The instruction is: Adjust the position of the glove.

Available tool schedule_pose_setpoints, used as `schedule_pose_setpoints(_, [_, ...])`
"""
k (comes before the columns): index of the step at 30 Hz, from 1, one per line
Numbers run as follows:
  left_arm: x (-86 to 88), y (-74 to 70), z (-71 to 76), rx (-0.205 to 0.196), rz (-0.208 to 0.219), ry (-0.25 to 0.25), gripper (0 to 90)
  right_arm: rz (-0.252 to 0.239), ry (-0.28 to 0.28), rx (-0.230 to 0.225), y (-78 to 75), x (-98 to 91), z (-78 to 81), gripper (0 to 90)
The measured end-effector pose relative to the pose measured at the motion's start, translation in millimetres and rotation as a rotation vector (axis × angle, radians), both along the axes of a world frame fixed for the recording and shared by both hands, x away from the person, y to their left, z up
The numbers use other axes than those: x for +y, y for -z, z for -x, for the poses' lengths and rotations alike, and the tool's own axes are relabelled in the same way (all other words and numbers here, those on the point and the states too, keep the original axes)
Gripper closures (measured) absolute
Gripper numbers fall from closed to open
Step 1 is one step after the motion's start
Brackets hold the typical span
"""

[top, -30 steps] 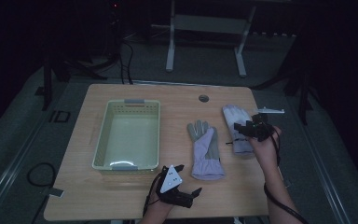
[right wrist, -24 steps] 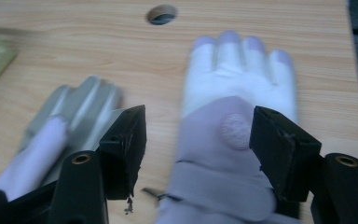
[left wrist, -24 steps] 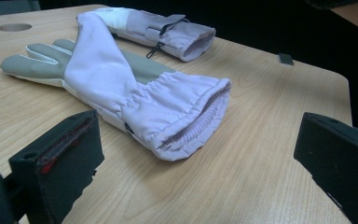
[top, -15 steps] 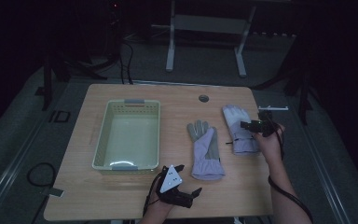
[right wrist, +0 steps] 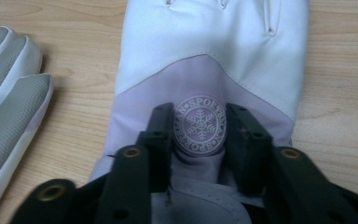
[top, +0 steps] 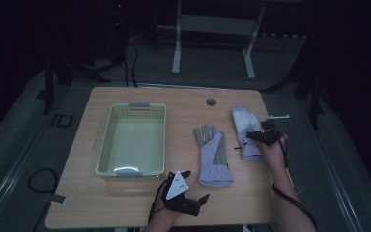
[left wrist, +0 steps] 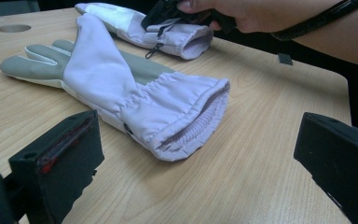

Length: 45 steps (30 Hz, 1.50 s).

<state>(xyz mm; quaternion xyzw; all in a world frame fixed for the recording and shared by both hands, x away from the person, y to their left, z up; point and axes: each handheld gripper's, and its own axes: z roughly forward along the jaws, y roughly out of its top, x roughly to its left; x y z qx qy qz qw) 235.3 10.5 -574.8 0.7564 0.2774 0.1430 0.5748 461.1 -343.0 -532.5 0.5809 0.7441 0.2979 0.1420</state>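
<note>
Right gripper (right wrist: pixel 198 140) fingers just closing, pinching right glove (top: pixel 247 130) at badge, right of frame. Left gripper (top: pixel 186 193) fingers open, idle. Middle glove (top: pixel 212 157) untouched; basket (top: pixel 107 145) at left empty. Judged: both gloves still to move.

Beside a pale green basket (top: pixel 132 140), two lilac gloves: the nearer (top: pixel 212 157) grey-palmed, the farther (right wrist: pixel 205 70) white-backed with a snowflake badge (right wrist: pixel 199 125).

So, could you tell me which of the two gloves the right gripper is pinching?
The right gripper pinches the glove with the snowflake badge, nearest the table's right edge; the grey-palmed glove lies untouched mid-table.
</note>
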Motion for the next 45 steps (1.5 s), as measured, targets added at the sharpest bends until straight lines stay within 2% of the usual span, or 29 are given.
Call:
schedule_pose_setpoints(1, [0.0, 0.0, 0.0, 0.000, 0.000, 0.000, 1.3, 0.000, 0.000, 0.000, 0.0, 0.0, 0.0, 69.6])
schedule_pose_setpoints(2, [-0.1, 0.0, 0.2, 0.001, 0.000, -0.001, 1.3, 0.018, 0.003, -0.005, -7.6, 2.6, 1.8, 75.8])
schedule_pose_setpoints(3, [0.1, 0.0, -0.1, 0.001, 0.001, 0.000, 1.3, 0.016, 0.010, -0.008, -12.2, 3.3, 3.3, 77.1])
schedule_pose_setpoints(5, [0.1, 0.0, -0.1, 0.001, 0.001, 0.000, 1.4, 0.002, 0.015, -0.006, -16.4, 3.1, 4.8, 77.1])
schedule_pose_setpoints(6, [0.1, 0.0, -0.3, 0.003, 0.003, 0.000, 1.4, -0.015, 0.016, -0.011, -26.8, 2.5, 9.6, 78.6])
schedule_pose_setpoints(8, [0.2, 0.1, -0.3, 0.003, 0.003, 0.000, 1.4, -0.018, 0.016, -0.014, -31.9, 2.0, 12.1, 78.9])
schedule_pose_setpoints(9, [0.1, 0.0, -0.2, 0.002, 0.002, 0.000, 1.3, -0.024, 0.009, -0.021, -42.6, 1.6, 18.3, 79.2])
schedule_pose_setpoints(10, [0.0, 0.0, -0.2, 0.001, 0.002, 0.000, 1.3, -0.024, 0.009, -0.021, -42.6, 1.6, 18.3, 79.2])
schedule_pose_setpoints(11, [0.1, 0.0, -0.2, 0.001, 0.001, -0.001, 1.4, -0.026, -0.001, -0.026, -52.4, 1.8, 25.9, 79.2])
schedule_pose_setpoints(14, [-0.1, 0.0, 0.0, 0.001, -0.001, -0.002, 1.3, -0.029, -0.014, -0.027, -60.0, 1.4, 32.5, 79.4])
schedule_pose_setpoints(15, [-0.1, 0.0, 0.1, 0.000, -0.001, -0.003, 1.3, -0.034, -0.023, -0.035, -69.2, -0.2, 41.7, 79.3])
schedule_pose_setpoints(18, [-0.2, 0.0, 0.1, 0.000, -0.001, -0.003, 1.4, -0.041, -0.026, -0.039, -72.1, -1.3, 44.9, 79.3])
schedule_pose_setpoints(19, [-0.1, -0.1, 0.0, 0.001, -0.002, -0.003, 1.4, -0.052, -0.037, -0.046, -80.2, -3.2, 55.7, 79.3])
schedule_pose_setpoints(21, [-0.1, -0.1, -0.1, 0.001, -0.002, -0.003, 1.4, -0.034, -0.050, -0.060, -87.0, -3.6, 71.3, 79.2])
schedule_pose_setpoints(22, [-0.1, -0.1, -0.1, 0.001, -0.002, -0.003, 1.4, -0.034, -0.050, -0.060, -87.0, -3.6, 71.3, 79.2])
schedule_pose_setpoints(26, [-0.1, -0.1, -0.1, 0.000, -0.003, -0.003, 1.3, -0.043, -0.048, -0.066, -87.9, -6.2, 91.0, 79.2])
schedule_pose_setpoints(27, [-0.1, 0.0, -0.1, 0.001, -0.001, -0.004, 1.3, -0.041, -0.040, -0.067, -85.6, -6.8, 99.9, 79.3])
schedule_pose_setpoints(28, [-0.1, -0.1, -0.1, 0.002, -0.002, -0.004, 1.3, -0.041, -0.040, -0.067, -85.6, -6.8, 99.9, 79.3])
schedule_pose_setpoints(29, [-0.1, -0.1, -0.1, 0.001, -0.003, -0.003, 1.3, -0.029, -0.046, -0.066, -82.5, -6.4, 107.7, 79.3])
schedule_pose_setpoints(32, [-0.1, -0.1, 0.0, 0.000, -0.004, -0.004, 1.3, -0.031, -0.050, -0.058, -76.8, -5.3, 116.9, 79.2])
schedule_pose_setpoints(36, [0.0, -0.1, 0.0, 0.001, -0.002, -0.003, 1.4, -0.034, -0.046, -0.057, -72.2, -5.1, 121.9, 79.1])
schedule_pose_setpoints(37, [0.0, -0.1, 0.0, 0.001, -0.003, -0.003, 1.3, -0.023, -0.051, -0.048, -67.8, -4.0, 125.1, 79.0])
schedule_pose_setpoints(38, [0.0, -0.1, 0.0, 0.001, -0.004, -0.002, 1.3, 0.012, -0.046, -0.045, -64.1, -2.6, 126.8, 78.9])
schedule_pose_setpoints(41, [-0.2, -0.1, 0.3, -0.001, -0.005, -0.003, 1.3, 0.023, -0.040, -0.026, -59.3, -2.8, 126.1, 78.9])
schedule_pose_setpoints(42, [-0.1, -0.1, 0.2, -0.001, -0.005, -0.002, 1.4, 0.042, -0.037, -0.015, -52.5, -3.3, 123.6, 78.7])
schedule_pose_setpoints(45, [0.1, 0.0, -0.1, 0.001, -0.001, -0.001, 1.4, 0.051, -0.025, -0.005, -44.7, -3.8, 120.3, 78.5])
